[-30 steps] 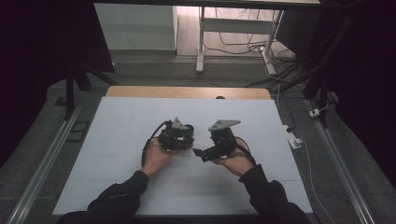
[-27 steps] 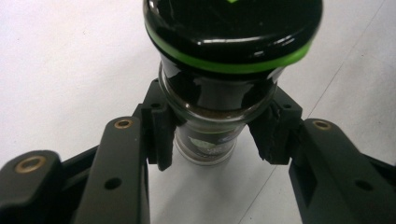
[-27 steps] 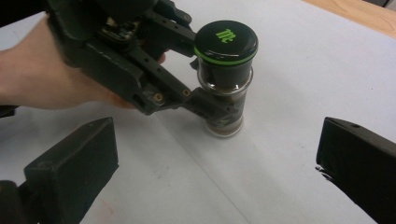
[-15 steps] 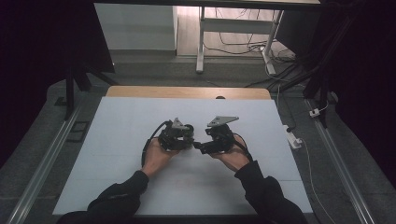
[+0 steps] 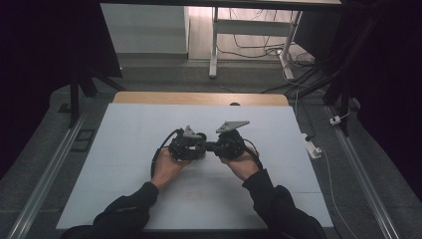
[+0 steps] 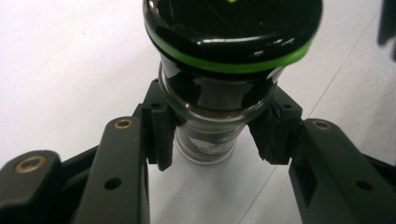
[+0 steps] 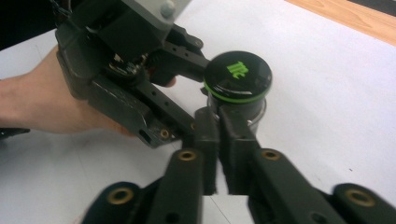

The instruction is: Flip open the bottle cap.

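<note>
From the high view, my two forearms come in from the bottom onto a white table [image 5: 124,149]. My left gripper [image 5: 191,145] and right gripper [image 5: 219,146] meet nose to nose near the middle of it, so close that the small thing between them is too small to make out here.

In the left gripper view, my own two black jaws rise from the bottom and clamp a small glass jar [image 6: 212,105] by its neck, one pad on each side, just under a glossy black lid [image 6: 233,28] with a green band around its rim. The jar holds a brownish powder and stands upright, its base on or just above the table; I cannot tell which. I judge this grip is there to steady the jar, leaving the lid free to be worked.

In the right gripper view, my own jaws have just been closing and now stand pressed together, with nothing between them. Their tips [image 7: 219,123] sit right against the near side of the jar [image 7: 247,109], below the lid [image 7: 238,77], which bears a green logo. Farther off, my left hand [image 7: 42,105] and its gripper [image 7: 198,77] grip the jar from the far side. I judge the closed tips are set there to nudge or brace it.
</note>
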A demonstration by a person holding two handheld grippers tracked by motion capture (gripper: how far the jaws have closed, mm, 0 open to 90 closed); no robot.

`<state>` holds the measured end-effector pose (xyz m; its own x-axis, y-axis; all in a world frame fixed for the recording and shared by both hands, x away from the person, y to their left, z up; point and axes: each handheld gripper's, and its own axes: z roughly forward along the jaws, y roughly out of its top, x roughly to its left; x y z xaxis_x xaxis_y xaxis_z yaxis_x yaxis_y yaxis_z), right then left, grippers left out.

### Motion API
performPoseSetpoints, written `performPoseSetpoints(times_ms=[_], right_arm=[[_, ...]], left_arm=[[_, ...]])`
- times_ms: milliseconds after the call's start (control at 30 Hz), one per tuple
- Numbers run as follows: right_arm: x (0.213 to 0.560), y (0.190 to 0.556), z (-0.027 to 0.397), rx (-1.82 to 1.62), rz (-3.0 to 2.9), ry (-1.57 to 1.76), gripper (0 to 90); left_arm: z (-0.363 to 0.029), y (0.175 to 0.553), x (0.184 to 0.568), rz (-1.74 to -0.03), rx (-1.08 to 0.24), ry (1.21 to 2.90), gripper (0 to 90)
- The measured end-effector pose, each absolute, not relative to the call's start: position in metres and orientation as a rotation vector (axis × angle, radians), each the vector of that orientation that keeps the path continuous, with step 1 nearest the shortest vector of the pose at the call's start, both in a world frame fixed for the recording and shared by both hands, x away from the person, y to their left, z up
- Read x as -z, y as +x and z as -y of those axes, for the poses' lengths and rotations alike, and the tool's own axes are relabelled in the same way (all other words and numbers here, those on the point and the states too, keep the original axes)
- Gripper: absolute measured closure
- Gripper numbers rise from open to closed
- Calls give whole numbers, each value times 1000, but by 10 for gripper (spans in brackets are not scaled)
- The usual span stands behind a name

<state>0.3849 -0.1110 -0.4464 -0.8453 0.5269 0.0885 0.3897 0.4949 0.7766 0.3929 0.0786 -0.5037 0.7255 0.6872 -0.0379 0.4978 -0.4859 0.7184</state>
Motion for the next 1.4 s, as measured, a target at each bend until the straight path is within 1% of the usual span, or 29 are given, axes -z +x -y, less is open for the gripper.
performPoseSetpoints(times_ms=[333, 833, 1400], right_arm=[[451, 388, 97, -1252, -2614, 812, 894], [453, 392, 94, -1240, -2621, 839, 895], [445, 396, 97, -1281, -2560, 859, 896]], left_arm=[[-78, 393, 503, -891, -329, 2192, 537], [-79, 393, 503, -894, -329, 2191, 539], [-79, 393, 503, -886, -334, 2202, 539]])
